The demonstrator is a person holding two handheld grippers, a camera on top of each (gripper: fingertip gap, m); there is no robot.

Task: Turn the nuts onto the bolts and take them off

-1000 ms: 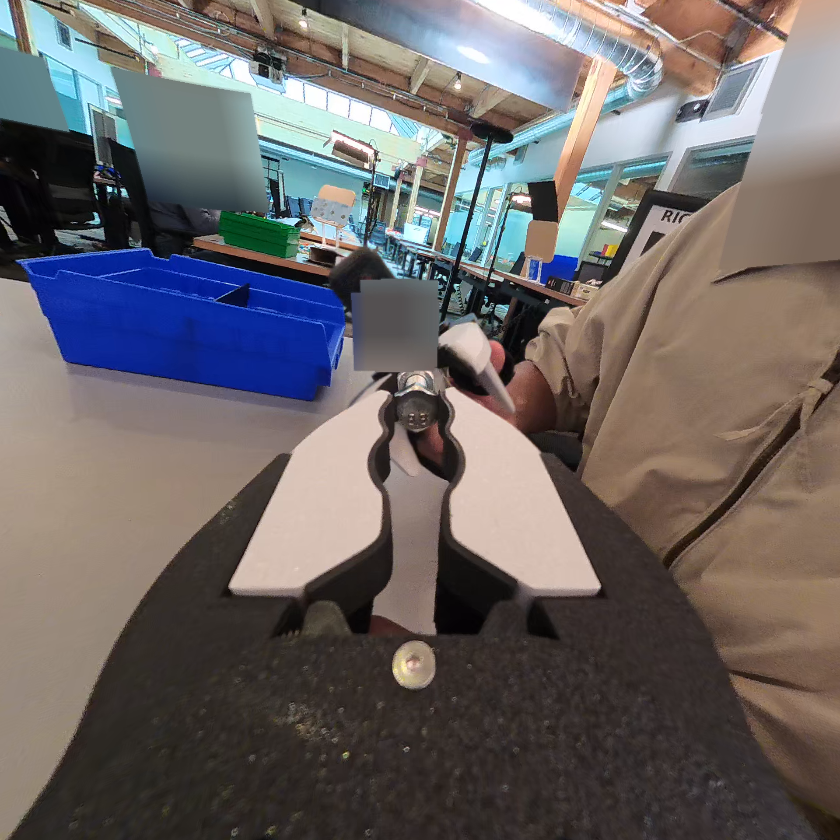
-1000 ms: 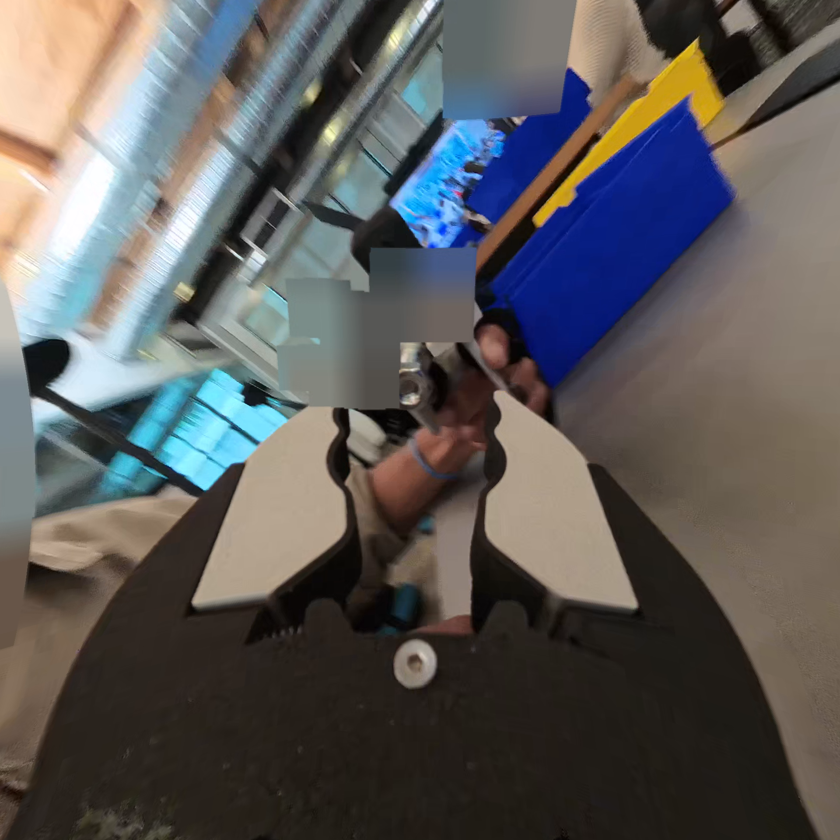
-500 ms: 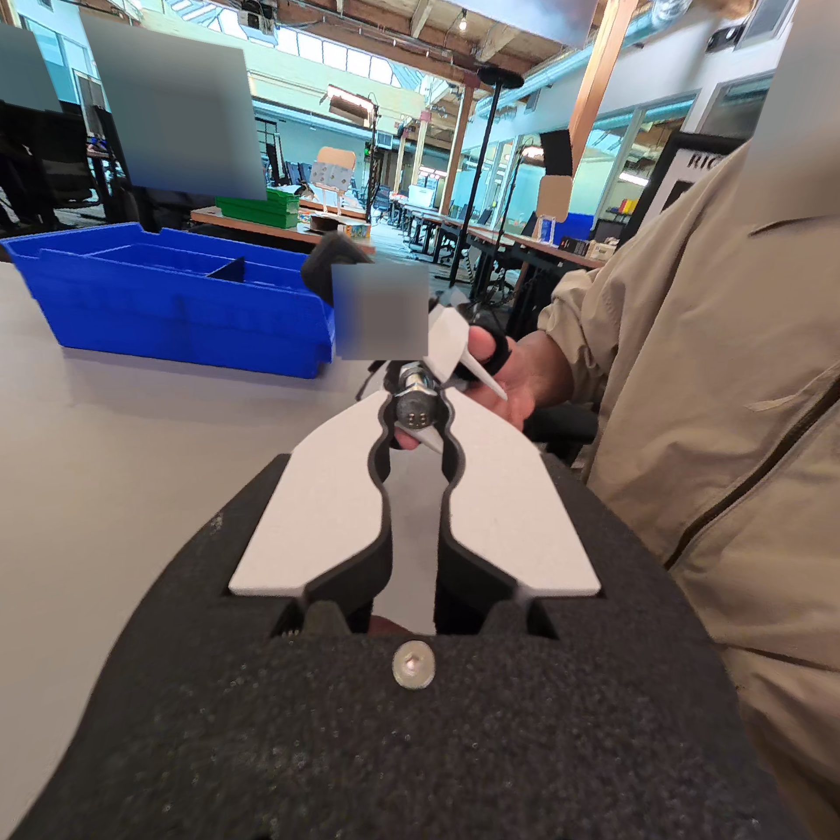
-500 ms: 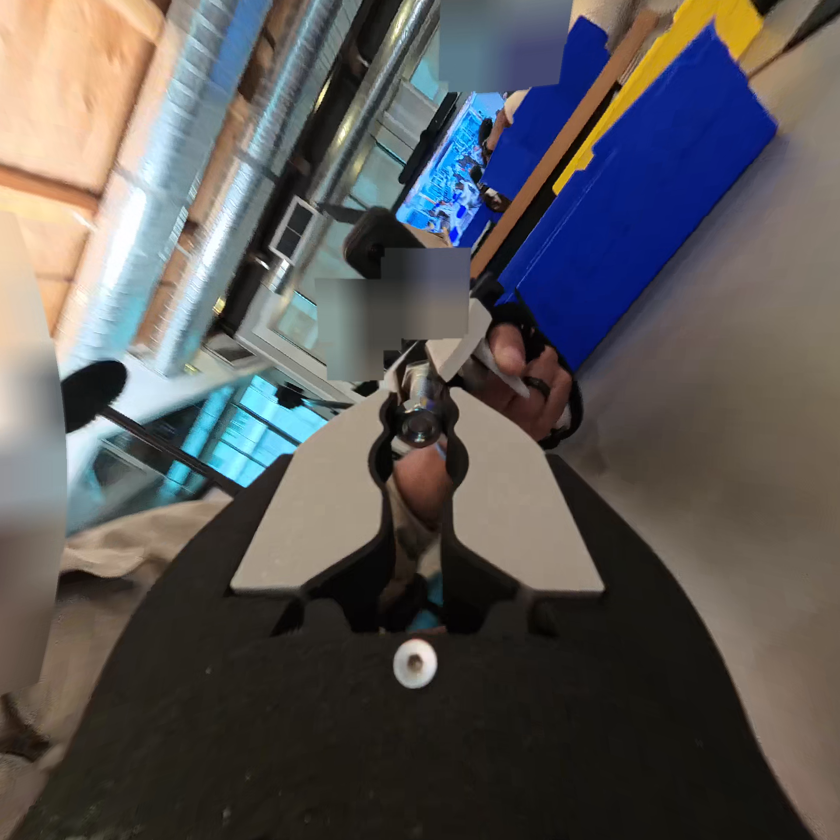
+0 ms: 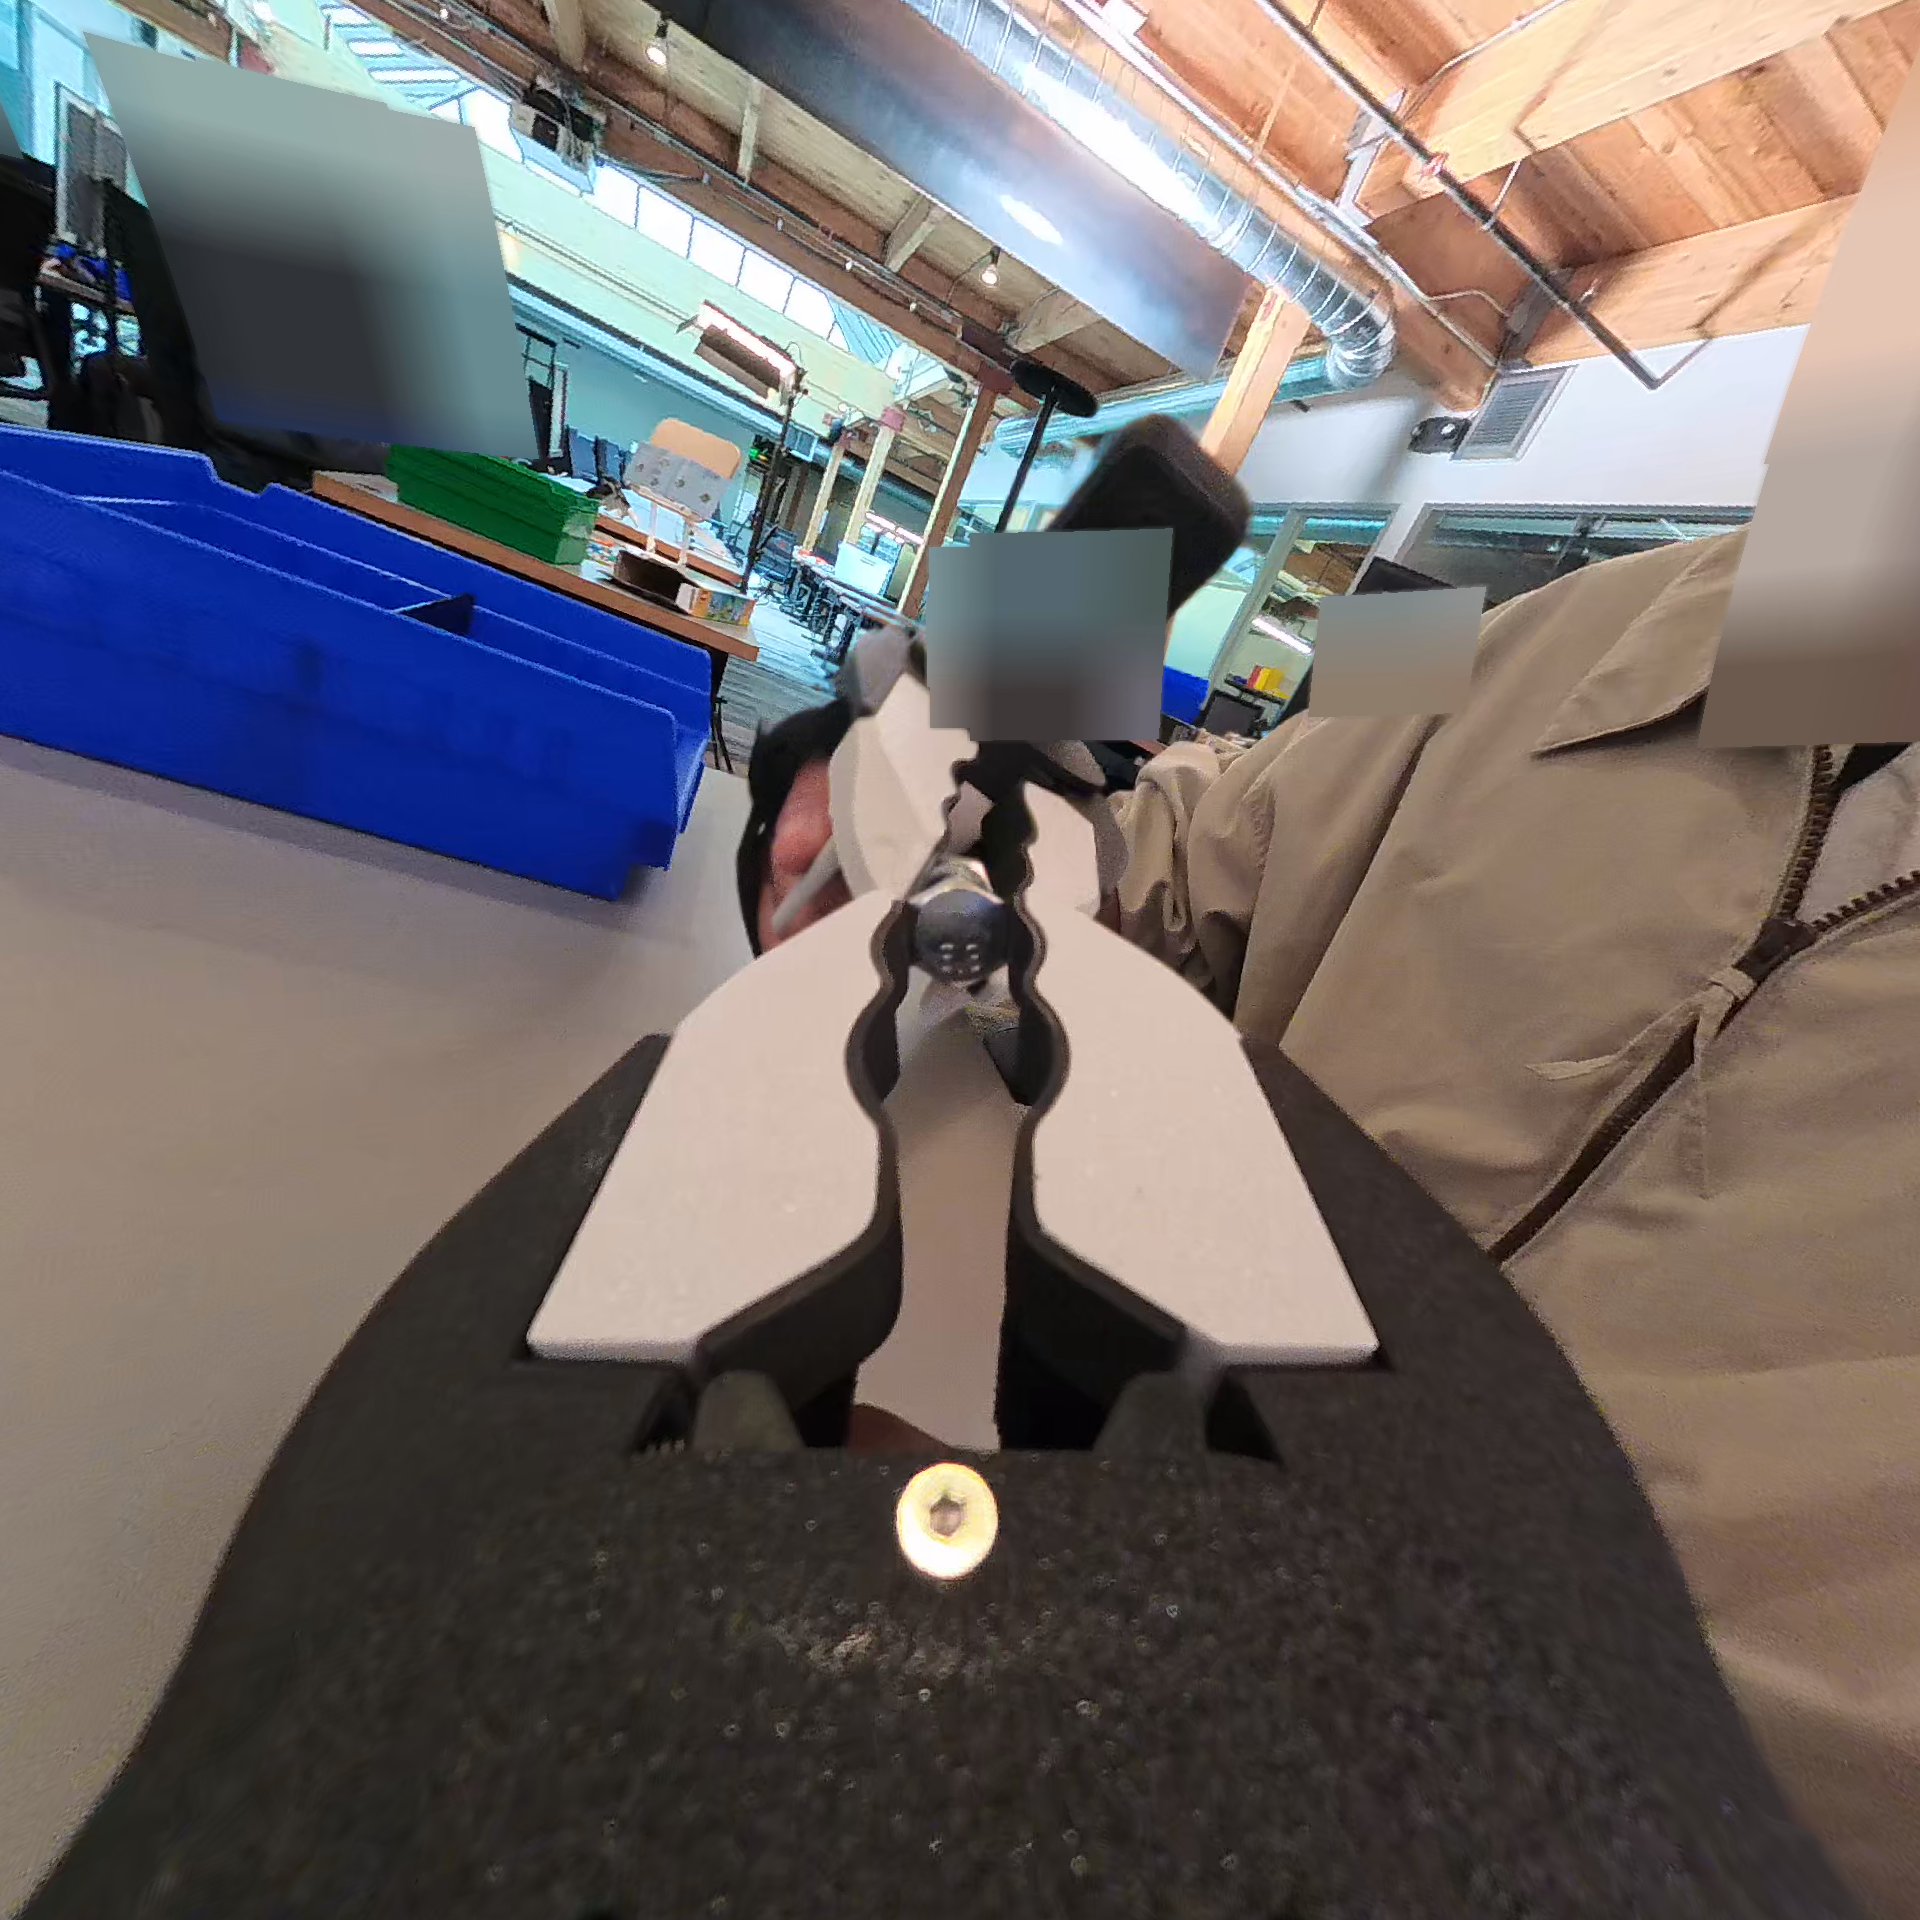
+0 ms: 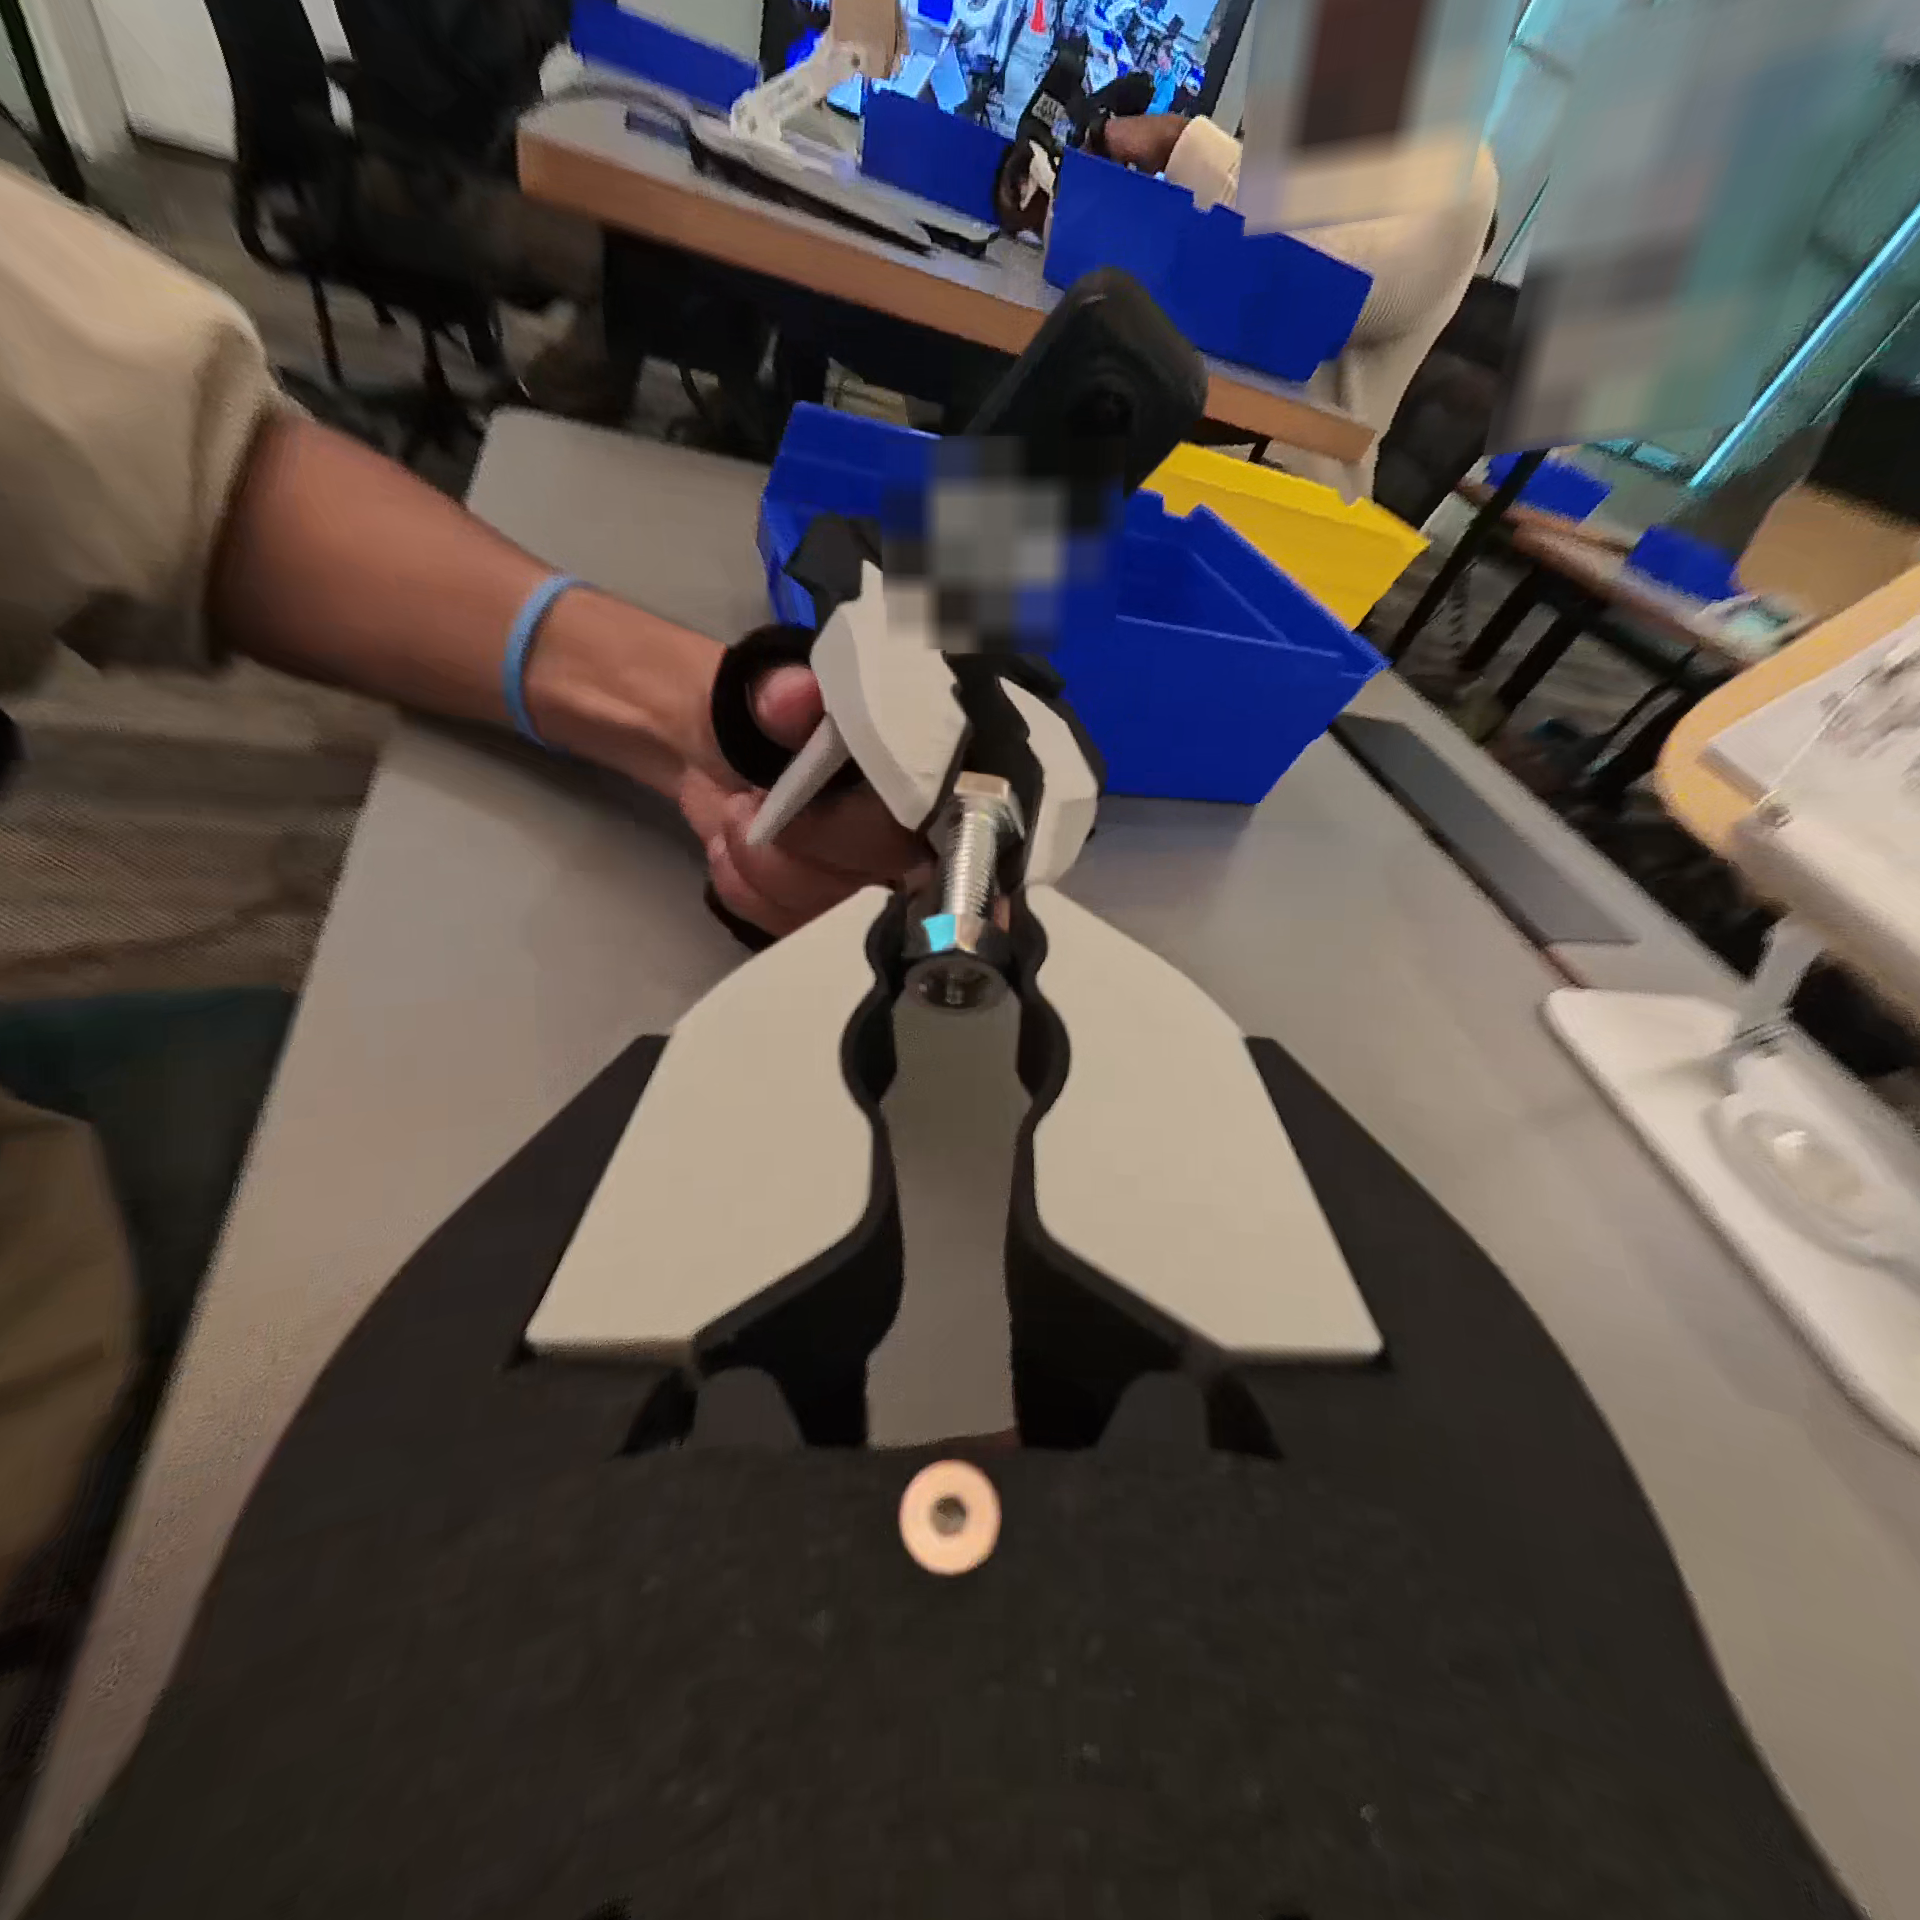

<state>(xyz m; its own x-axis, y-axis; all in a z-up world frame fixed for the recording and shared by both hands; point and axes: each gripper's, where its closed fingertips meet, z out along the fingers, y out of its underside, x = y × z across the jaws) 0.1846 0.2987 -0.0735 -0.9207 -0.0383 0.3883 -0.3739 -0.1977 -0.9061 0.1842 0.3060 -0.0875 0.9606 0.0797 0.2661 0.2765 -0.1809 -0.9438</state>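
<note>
A silver bolt (image 6: 968,854) is held in the air between both grippers, above the grey table (image 6: 520,987). My left gripper (image 5: 958,951) is shut on the bolt's hex head (image 5: 956,948); it also shows farther off in the right wrist view (image 6: 987,805), held by a hand. My right gripper (image 6: 951,951) is shut on the nut (image 6: 948,935) at the threaded end of the bolt. In the left wrist view the right gripper (image 5: 977,857) faces mine just beyond the head, and the nut is hidden there.
A blue bin (image 5: 364,707) stands on the table behind the grippers; it also shows in the right wrist view (image 6: 1195,665) with a yellow bin (image 6: 1288,530) behind it. A white tray (image 6: 1714,1143) lies at the right. The person's beige jacket (image 5: 1558,987) is close on the right. My left and right fingertips are right by each other.
My right gripper, open a second ago, closed on the nut and then rolled strongly around the bolt's axis. My left gripper kept its hold on the bolt head and tilted a little.
</note>
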